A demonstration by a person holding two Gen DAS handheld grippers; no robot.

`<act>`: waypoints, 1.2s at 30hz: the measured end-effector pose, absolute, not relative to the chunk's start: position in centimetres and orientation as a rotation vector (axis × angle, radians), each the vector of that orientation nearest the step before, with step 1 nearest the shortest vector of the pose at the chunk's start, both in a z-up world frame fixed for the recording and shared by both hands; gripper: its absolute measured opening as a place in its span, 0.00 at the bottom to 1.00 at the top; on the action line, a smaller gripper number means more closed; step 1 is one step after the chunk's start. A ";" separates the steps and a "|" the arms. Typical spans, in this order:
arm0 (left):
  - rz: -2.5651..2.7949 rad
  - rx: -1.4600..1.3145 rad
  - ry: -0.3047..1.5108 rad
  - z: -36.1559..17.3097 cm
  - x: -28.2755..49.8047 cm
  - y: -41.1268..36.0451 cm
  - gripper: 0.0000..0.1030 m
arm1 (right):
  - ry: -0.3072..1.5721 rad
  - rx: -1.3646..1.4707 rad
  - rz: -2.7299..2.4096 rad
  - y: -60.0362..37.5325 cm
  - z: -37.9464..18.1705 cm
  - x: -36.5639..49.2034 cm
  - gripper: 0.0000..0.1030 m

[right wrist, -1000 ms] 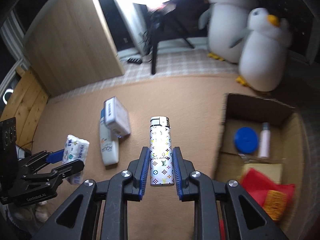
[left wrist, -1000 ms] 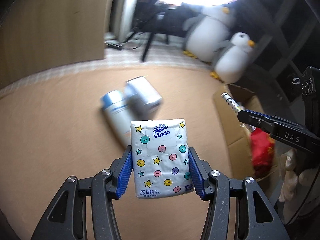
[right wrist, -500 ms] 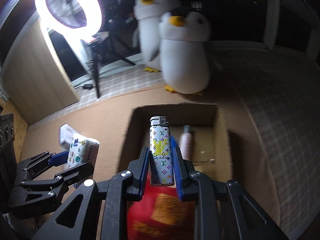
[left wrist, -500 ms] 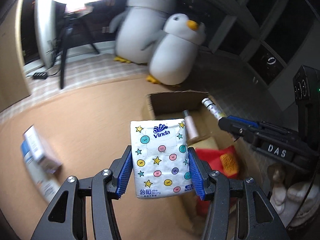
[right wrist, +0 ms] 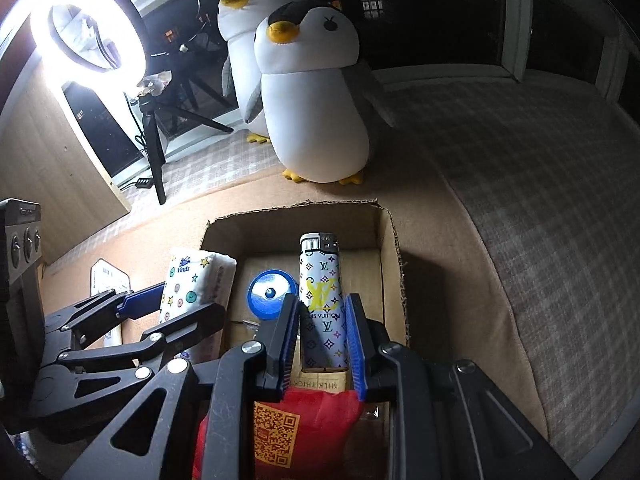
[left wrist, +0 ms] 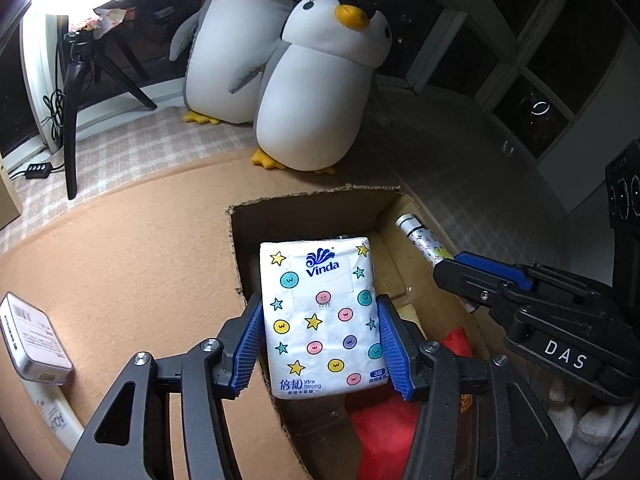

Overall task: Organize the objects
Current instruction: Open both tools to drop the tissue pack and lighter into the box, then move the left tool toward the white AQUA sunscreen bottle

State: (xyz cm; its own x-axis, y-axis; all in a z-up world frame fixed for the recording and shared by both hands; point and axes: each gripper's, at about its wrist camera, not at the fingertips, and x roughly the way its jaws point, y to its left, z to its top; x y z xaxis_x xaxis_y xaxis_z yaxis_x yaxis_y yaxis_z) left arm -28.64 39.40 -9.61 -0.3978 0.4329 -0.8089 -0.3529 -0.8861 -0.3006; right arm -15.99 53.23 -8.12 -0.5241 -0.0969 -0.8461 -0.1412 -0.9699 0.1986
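My left gripper (left wrist: 320, 340) is shut on a white Vinda tissue pack (left wrist: 322, 316) with stars and dots, held above the left part of an open cardboard box (left wrist: 304, 208). My right gripper (right wrist: 322, 328) is shut on a patterned white lighter (right wrist: 322, 300), held upright over the same box (right wrist: 390, 248). The lighter's top also shows in the left wrist view (left wrist: 420, 236), and the tissue pack in the right wrist view (right wrist: 196, 278). Inside the box lie a blue round lid (right wrist: 270, 292) and a red packet (right wrist: 312, 428) with a QR code.
Two plush penguins (left wrist: 320, 92) stand just behind the box on the tan mat (left wrist: 120, 260). A small white box (left wrist: 32, 340) lies on a white tube (left wrist: 56, 420) at the left. A ring light (right wrist: 86, 26) on a tripod stands at the back left.
Both grippers have swung right from the open mat to above the cardboard box, each still holding its object. The white box and tube have slid to the left edge of view.
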 end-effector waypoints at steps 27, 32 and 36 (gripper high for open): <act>2.422 -1.309 -0.171 -6.5 -21.2 26.7 0.58 | 0.449 -1.511 2.816 46.9 -6.0 -13.3 0.34; 2.470 -1.321 -0.226 -6.5 -19.2 21.9 0.63 | 0.455 -1.540 2.854 43.9 -6.1 -12.4 0.38; 2.507 -1.352 -0.246 -7.1 -17.6 18.3 0.66 | 0.458 -1.578 2.881 41.5 -6.4 -12.0 0.38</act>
State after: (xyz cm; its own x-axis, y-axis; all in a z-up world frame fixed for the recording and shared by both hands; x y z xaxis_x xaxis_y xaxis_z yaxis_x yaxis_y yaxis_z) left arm -17.64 18.25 -7.11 -0.5222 0.3245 -0.7887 -0.1647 -0.9457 -0.2801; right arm -11.99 41.54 -6.39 -0.5355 -0.2816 -0.7962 0.0209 -0.9469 0.3208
